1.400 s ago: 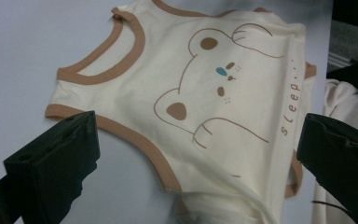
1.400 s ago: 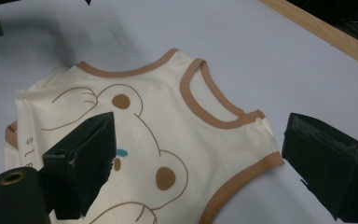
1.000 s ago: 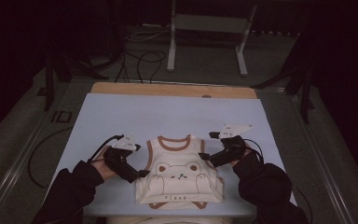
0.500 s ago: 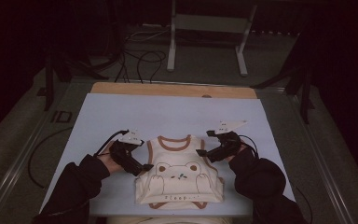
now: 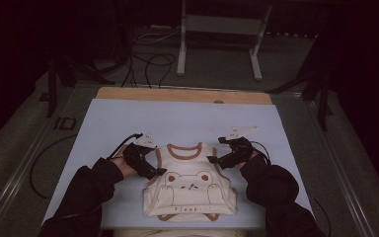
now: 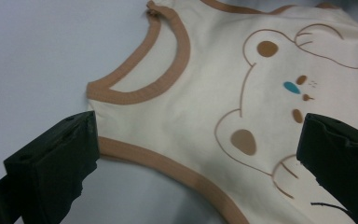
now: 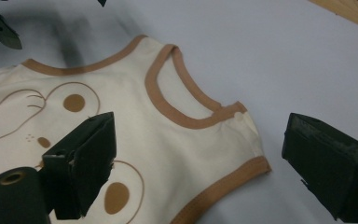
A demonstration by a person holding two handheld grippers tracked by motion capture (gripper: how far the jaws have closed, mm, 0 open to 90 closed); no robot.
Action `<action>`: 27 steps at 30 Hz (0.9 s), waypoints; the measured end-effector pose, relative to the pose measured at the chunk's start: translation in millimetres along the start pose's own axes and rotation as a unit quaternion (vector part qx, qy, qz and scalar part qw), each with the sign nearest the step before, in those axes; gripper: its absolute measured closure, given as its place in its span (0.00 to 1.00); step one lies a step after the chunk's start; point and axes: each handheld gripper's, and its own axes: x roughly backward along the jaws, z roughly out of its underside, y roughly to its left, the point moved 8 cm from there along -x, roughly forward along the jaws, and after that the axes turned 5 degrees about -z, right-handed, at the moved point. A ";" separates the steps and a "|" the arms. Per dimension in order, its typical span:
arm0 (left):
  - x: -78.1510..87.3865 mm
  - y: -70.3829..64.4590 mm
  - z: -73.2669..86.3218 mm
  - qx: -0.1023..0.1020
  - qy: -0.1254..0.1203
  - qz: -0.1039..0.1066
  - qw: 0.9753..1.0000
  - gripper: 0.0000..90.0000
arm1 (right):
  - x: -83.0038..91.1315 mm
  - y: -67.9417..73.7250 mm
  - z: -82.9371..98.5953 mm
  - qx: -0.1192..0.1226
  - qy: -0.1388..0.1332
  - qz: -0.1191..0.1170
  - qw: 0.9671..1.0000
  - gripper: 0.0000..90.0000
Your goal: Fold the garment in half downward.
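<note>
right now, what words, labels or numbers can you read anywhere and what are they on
"sleep..." reads along the lower front of the cream bear vest, under the bear drawing, in the high view.
A dark mark on the floor left of the table looks like "ID", too blurred to be sure.

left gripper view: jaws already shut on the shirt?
No. The left gripper has both jaws spread wide, one at the tank top's brown-trimmed side edge and one over the bear print, with nothing pinched between them.

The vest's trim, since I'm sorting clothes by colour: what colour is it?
Brown trim on a cream vest, clearest in the left gripper view.
</note>
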 end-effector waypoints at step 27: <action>-38.3 44.7 13.9 0.034 0.035 -0.037 0.998 0.10 | -31.8 -36.9 21.6 -0.018 0.037 0.011 0.999 0.35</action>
